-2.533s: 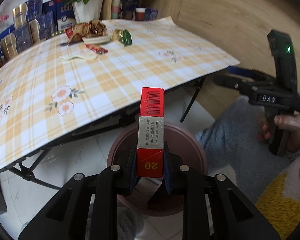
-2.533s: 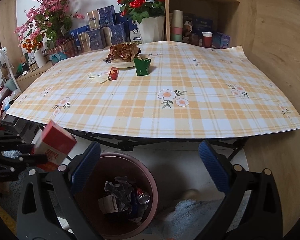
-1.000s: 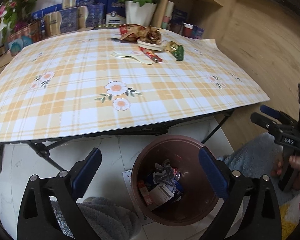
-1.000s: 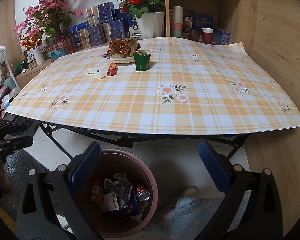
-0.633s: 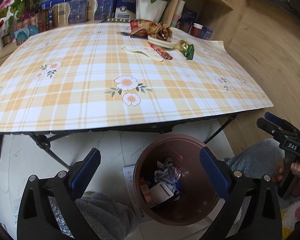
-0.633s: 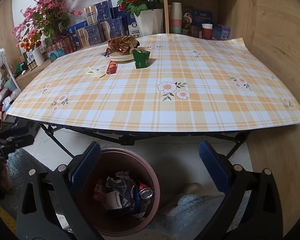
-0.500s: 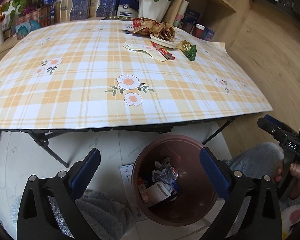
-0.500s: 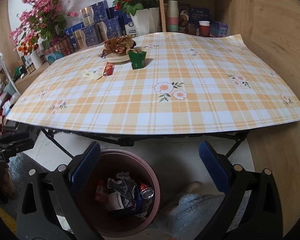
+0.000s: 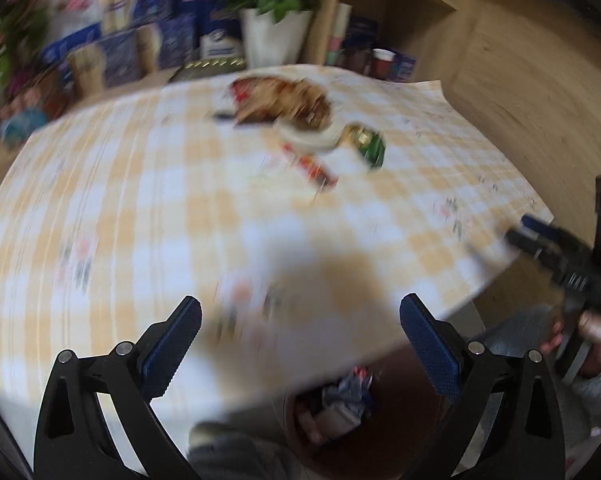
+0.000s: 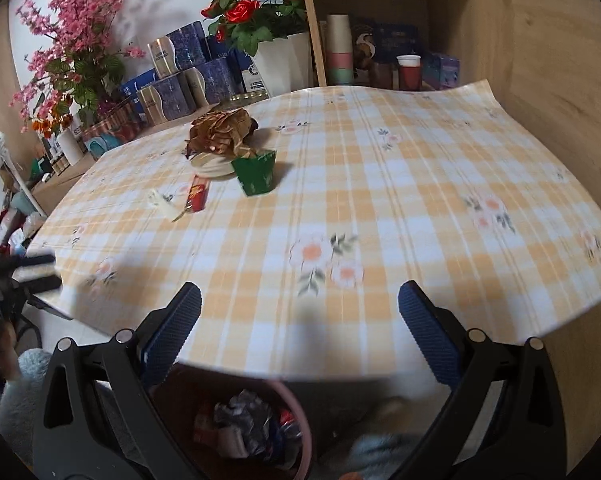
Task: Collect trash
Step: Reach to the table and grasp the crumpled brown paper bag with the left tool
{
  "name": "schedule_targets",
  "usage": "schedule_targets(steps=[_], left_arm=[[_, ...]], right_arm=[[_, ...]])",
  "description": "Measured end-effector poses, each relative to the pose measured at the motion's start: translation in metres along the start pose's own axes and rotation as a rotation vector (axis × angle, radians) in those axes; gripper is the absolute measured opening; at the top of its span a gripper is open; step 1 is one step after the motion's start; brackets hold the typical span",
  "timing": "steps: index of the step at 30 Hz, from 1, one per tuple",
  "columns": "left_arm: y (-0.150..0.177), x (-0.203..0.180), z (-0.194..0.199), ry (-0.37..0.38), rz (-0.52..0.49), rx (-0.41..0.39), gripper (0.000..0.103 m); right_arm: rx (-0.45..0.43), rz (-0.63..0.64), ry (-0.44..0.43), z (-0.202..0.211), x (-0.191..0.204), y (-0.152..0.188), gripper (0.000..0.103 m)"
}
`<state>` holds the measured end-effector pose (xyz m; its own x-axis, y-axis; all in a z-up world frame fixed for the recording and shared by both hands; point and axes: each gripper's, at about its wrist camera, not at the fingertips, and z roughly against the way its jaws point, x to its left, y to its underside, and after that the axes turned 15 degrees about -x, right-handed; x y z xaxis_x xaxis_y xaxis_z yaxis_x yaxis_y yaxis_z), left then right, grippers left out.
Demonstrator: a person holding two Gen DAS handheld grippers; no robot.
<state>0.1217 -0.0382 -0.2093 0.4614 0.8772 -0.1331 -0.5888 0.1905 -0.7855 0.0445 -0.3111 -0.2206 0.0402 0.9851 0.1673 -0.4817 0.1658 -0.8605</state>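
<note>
Both tools have risen since half a second ago, so the checked counter (image 10: 380, 208) now fills each view and the bin (image 10: 300, 436) has slid to the bottom edge, partly under the counter's near rim. Left tool (image 9: 300, 344) is spread wide and carries nothing; right tool (image 10: 299, 342) is likewise wide and empty. Crumpled wrappers and a can lie inside the bin.

Remaining litter sits toward the far left of the counter in the right wrist view. A red packet (image 10: 197, 197) lies flat, its long axis running from the near side toward the far side, the far end close to a white plate (image 10: 214, 167). Just left of the packet lies a small white plastic piece (image 10: 162, 203). A green paper cup (image 10: 255, 175) stands beside the plate, tilted a little, mouth upward. A brown crumpled wrapper (image 10: 222, 132) is heaped on the plate.

Motion blur smears the left wrist view, so the same items (image 9: 312, 168) are only roughly readable there.
</note>
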Motion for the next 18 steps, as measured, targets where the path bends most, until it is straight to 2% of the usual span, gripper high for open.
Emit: schedule_targets(steps=[3,5,6,8,10,13,18], left_arm=[[-0.052,0.0,-0.031,-0.015,0.024,-0.048,0.097],[-0.081,0.0,-0.055,0.011,0.063,-0.046,0.09],[-0.099,-0.001,-0.073,0.023,0.073,-0.035,0.084],[-0.127,-0.007,-0.106,0.005,0.04,-0.025,0.079],[-0.144,-0.012,-0.131,-0.038,-0.016,-0.029,0.073],[-0.157,-0.022,-0.176,-0.081,-0.08,0.014,0.071],[-0.159,-0.016,-0.219,-0.181,-0.12,0.042,0.071]], right_arm=[[0.007,-0.02,0.015,-0.022,-0.007,-0.008,0.097],[0.011,-0.037,0.027,-0.035,-0.011,-0.013,0.097],[0.015,-0.038,0.034,-0.041,-0.012,-0.015,0.097],[0.027,-0.037,0.037,-0.052,-0.013,-0.018,0.097],[0.03,-0.035,0.031,-0.061,-0.014,-0.019,0.097],[0.031,-0.033,0.022,-0.067,-0.014,-0.019,0.097],[0.035,-0.018,0.007,-0.075,-0.013,-0.022,0.097]])
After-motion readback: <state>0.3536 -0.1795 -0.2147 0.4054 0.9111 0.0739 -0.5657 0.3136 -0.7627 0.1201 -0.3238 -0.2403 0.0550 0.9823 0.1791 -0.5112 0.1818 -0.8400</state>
